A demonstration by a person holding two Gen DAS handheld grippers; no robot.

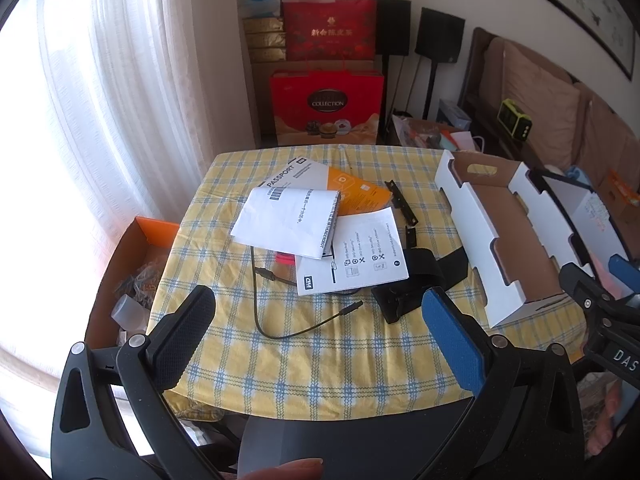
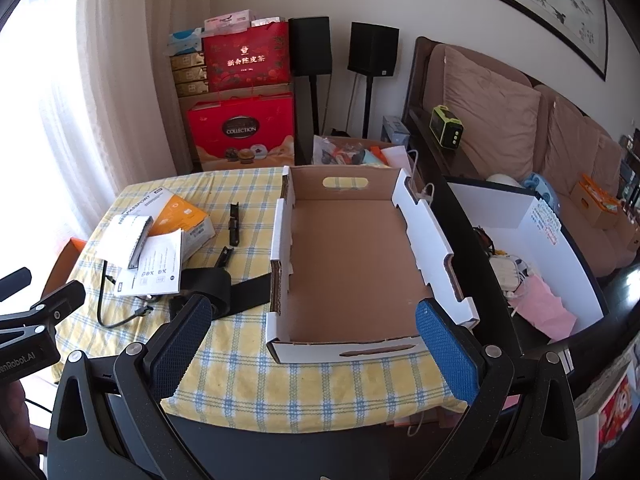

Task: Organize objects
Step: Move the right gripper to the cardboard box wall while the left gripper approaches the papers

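On surface: papers (image 1: 320,236), cable (image 1: 288,312) loose beside empty cardboard tray (image 2: 352,248). Both grippers' fingers spread, holding nothing. Sorting unstarted; likely next, grasp papers.

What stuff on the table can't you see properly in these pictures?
- Black cable: its far end runs under the WD leaflet, left wrist view.
- Red object: mostly hidden by the folded sheet and that leaflet.
- Folded sheet's small print: too small and blurred, both views.
- Orange box beside the table: contents washed out by window glare.
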